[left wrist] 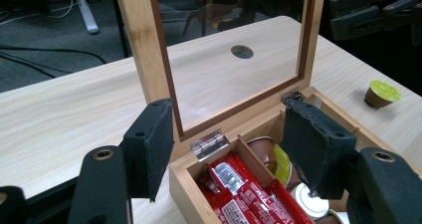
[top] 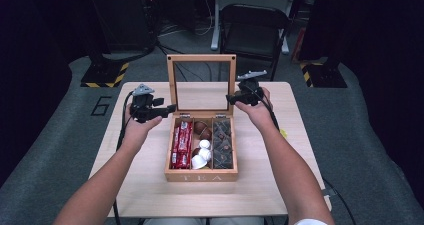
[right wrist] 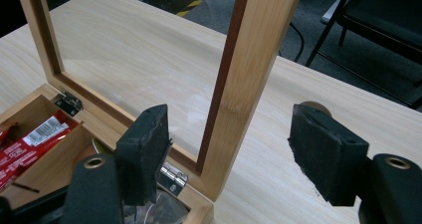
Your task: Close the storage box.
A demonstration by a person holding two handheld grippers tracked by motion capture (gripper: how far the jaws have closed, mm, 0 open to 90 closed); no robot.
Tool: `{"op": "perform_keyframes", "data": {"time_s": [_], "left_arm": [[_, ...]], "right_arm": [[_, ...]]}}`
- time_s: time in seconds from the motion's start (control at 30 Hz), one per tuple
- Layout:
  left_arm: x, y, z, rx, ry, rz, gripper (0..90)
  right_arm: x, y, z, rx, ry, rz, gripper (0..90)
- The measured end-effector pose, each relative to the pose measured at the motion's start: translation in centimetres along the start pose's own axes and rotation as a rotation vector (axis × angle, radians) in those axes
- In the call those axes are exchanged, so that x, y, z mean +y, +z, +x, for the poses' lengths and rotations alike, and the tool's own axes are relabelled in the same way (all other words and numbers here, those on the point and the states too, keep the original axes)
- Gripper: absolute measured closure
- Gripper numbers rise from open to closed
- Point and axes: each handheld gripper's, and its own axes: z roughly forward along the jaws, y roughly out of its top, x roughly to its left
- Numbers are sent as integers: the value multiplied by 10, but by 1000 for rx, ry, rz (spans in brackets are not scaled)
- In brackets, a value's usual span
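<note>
A wooden tea box (top: 201, 175) sits at the middle of a light wooden table (top: 150, 185), nearest the person. Its compartments hold red sachets (top: 182, 144), round capsules (top: 202, 152) and dark tea bags (top: 222, 142). Behind them the glass-paned lid (top: 201, 59) stands upright on its hinges, its long side rails running vertically. The left gripper (top: 167, 109) hovers at the lid's left rail near the hinge, jaws released and holding nothing. The right gripper (top: 231, 99) sits level with the right rail (right wrist: 249, 79), which rises between its spread jaws without touching either pad; this hand looks better placed to swing the lid. A lone capsule (left wrist: 381, 94) rests on the table to the box's right.
</note>
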Motion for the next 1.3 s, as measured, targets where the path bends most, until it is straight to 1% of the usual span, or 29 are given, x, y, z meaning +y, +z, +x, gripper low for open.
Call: {"op": "perform_keyframes", "data": {"time_s": [0.07,0.1,0.17,0.2,0.23,0.27,0.33,0.37,0.43,0.47,0.5,0.53,0.57,0.6,0.63,0.67,0.73,0.77,0.8,0.83,0.9,0.93,1.03,1.1,1.13,1.17,1.3], "left_arm": [[0,-1,1,0,0,-1,369],[0,-1,1,0,0,0,370],[-1,-2,1,-2,1,2,372],[-1,-2,2,-2,-3,0,373],[-1,-2,2,-2,-4,0,373],[-1,-2,3,-1,-3,-1,373],[-2,-3,3,1,-7,-3,373],[-3,-3,4,1,-5,-2,373],[-3,-3,4,3,-9,-1,373],[-4,-3,4,3,-10,-1,373],[-4,-3,4,2,-12,-2,373],[-4,-3,4,2,-11,1,373],[-5,-2,4,1,-7,3,373],[-5,-2,3,1,-7,4,373],[-5,-2,3,1,-6,4,373],[-6,-2,3,1,-4,6,373],[-6,-2,3,2,-3,9,373],[-6,-2,3,1,-4,9,373],[-6,-3,3,1,-4,8,373],[-6,-3,3,-1,-7,9,373],[-6,-4,3,-1,-9,3,373],[-6,-4,3,0,-9,4,373],[-6,-5,3,-2,-9,3,373],[-6,-6,4,-1,-9,4,373],[-6,-6,4,0,-7,6,373],[-6,-6,3,-2,-8,4,373],[-6,-6,3,-2,-6,2,373]], "right_arm": [[0,4,0,-4,8,4,315],[0,6,0,-4,1,3,315],[0,8,0,-9,12,10,315],[0,10,-1,-10,9,8,315],[1,13,-1,-10,22,5,316],[0,14,-2,-9,15,5,316],[0,17,-3,-14,16,11,316],[0,18,-3,-15,25,15,316],[0,20,-3,-15,14,18,316],[1,21,-3,-16,18,18,316],[1,21,-2,-14,38,16,315],[1,22,-4,-8,23,12,316],[2,22,-4,-4,26,14,316],[3,23,-2,-5,42,15,316],[3,24,-3,0,22,11,316],[5,25,-1,3,30,13,315],[7,27,1,12,21,14,316],[7,28,3,19,27,12,316],[8,29,4,24,17,14,316],[8,31,6,31,16,13,310],[8,33,8,28,4,14,292],[8,33,8,27,3,14,292],[9,33,7,40,26,8,302],[10,34,6,42,24,12,302],[11,34,6,39,12,11,301],[12,33,6,40,19,10,303],[12,33,4,44,25,12,354]]}}
